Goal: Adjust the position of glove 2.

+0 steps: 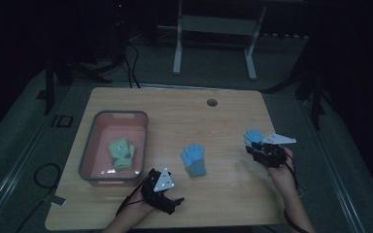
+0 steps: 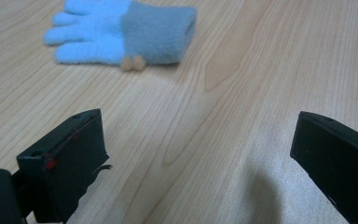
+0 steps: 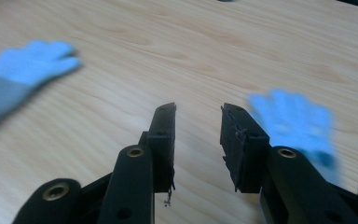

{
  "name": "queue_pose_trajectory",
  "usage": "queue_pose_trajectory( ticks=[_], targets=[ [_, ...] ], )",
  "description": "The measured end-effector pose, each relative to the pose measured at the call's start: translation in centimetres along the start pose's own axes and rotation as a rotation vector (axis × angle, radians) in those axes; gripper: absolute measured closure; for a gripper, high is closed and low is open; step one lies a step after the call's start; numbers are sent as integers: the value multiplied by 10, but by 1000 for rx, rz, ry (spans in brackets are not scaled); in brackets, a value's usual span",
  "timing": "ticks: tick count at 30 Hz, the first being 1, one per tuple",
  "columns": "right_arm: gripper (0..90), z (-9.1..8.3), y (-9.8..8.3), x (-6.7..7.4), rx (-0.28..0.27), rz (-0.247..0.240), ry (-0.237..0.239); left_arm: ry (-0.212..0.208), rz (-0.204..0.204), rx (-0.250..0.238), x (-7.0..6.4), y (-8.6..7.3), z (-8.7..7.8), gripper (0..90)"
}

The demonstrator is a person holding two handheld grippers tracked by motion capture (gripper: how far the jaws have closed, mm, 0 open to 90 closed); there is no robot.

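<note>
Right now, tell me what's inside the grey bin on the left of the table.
The grey bin holds one yellow-green glove with grey patches, lying flat on the pinkish floor. A small pale glint sits near the front wall. Whatever lies beneath the glove is covered.

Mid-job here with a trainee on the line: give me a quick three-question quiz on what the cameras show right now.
1. True or false: the red bin holds a yellow-green glove.
2. Multiple choice: the blue glove at mid-table lies A) inside the bin, B) flat on the wooden table, C) between the jaws of the left gripper.
3. Fill in: the second blue glove lies just beyond the ____ gripper.

Key:
1. True.
2. B; the left gripper is open on bare table, short of the glove.
3. Right; its jaws stand apart with nothing between them.
</note>
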State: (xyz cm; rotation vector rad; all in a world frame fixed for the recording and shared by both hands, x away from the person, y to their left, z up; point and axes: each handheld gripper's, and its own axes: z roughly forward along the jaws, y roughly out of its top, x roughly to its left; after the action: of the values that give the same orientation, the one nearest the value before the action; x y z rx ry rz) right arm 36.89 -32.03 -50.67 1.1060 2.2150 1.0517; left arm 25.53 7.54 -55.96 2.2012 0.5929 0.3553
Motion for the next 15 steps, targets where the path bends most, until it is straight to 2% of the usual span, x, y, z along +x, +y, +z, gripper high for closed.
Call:
queue_pose_trajectory(
  ticks=[5, 7, 11, 15],
  targets=[
    [652, -5, -7, -30, 20, 21, -29, 10, 3, 4, 0, 0, -1, 36],
    [646, -4, -8, -40, 38, 11, -39, 15, 2, 4, -1, 0, -1, 36],
    [614, 2, -10, -54, 58, 9, -43, 19, 4, 9, -1, 0, 0, 36],
    [583, 13, -13, -63, 59, 44, -28, 13, 0, 14, 0, 0, 1, 36]
  ],
)
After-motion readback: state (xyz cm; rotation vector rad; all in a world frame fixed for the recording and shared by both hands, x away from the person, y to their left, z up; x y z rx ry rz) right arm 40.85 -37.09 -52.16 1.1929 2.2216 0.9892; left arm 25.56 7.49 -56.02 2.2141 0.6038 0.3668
